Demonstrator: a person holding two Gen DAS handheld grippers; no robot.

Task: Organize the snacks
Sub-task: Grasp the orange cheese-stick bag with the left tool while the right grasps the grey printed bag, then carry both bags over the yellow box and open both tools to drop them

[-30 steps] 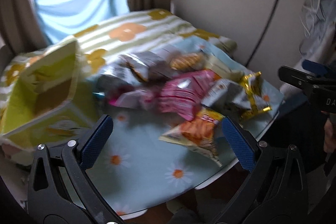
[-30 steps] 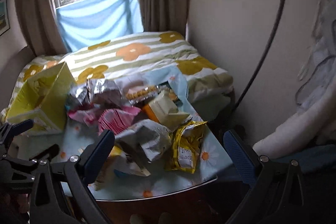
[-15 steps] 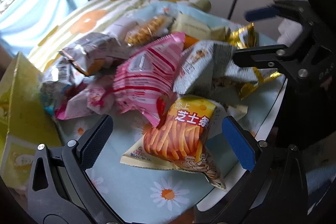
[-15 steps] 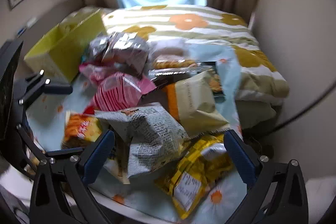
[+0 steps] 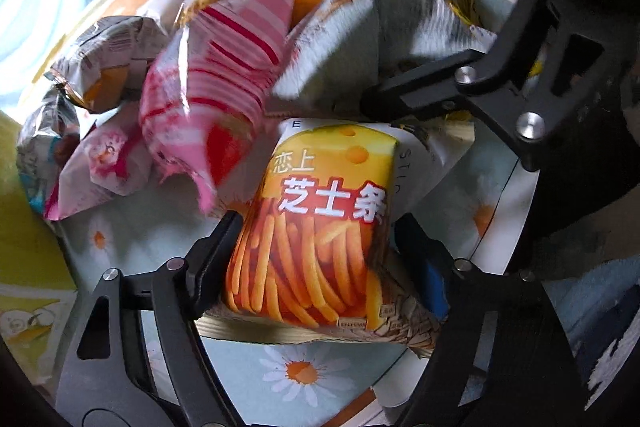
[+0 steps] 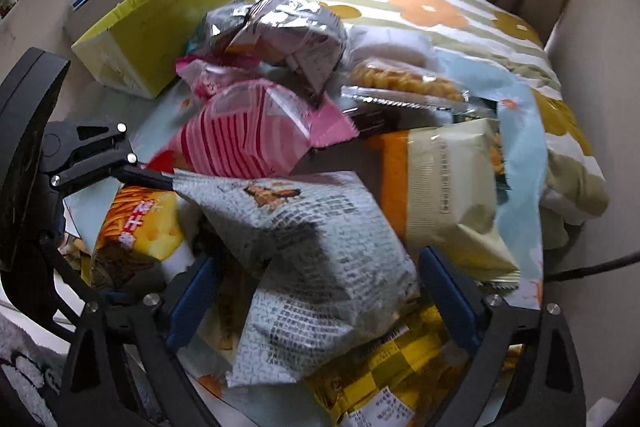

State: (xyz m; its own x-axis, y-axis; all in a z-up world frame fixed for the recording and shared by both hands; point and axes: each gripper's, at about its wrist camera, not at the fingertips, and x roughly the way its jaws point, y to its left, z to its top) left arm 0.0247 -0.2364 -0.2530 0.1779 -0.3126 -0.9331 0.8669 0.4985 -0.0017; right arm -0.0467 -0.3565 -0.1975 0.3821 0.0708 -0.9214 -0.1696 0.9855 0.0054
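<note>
An orange cheese-stick bag (image 5: 328, 187) lies on the daisy-print tablecloth (image 5: 304, 371). My left gripper (image 5: 320, 227) straddles it, jaws closing, and the pads touch both of its sides. A grey printed bag (image 6: 312, 247) sits between the blue pads of my right gripper (image 6: 320, 259). Those jaws are closing too, with a gap still showing on each side. The left wrist view shows the grey bag (image 5: 352, 39) again behind the cheese-stick bag. A pink striped bag (image 5: 216, 67) leans against the pile to the left.
A yellow open box (image 6: 168, 19) stands at the table's far left. A beige bag (image 6: 448, 187), a gold checked bag (image 6: 384, 379) and silver bags (image 6: 288, 27) crowd the cloth. The white table edge (image 5: 500, 227) runs at the right. A striped floral bed (image 6: 440, 11) lies behind.
Both grippers have dropped down onto the pile. The left jaws have narrowed around the cheese-stick bag. The right jaws have come down around the grey bag and narrowed slightly.
</note>
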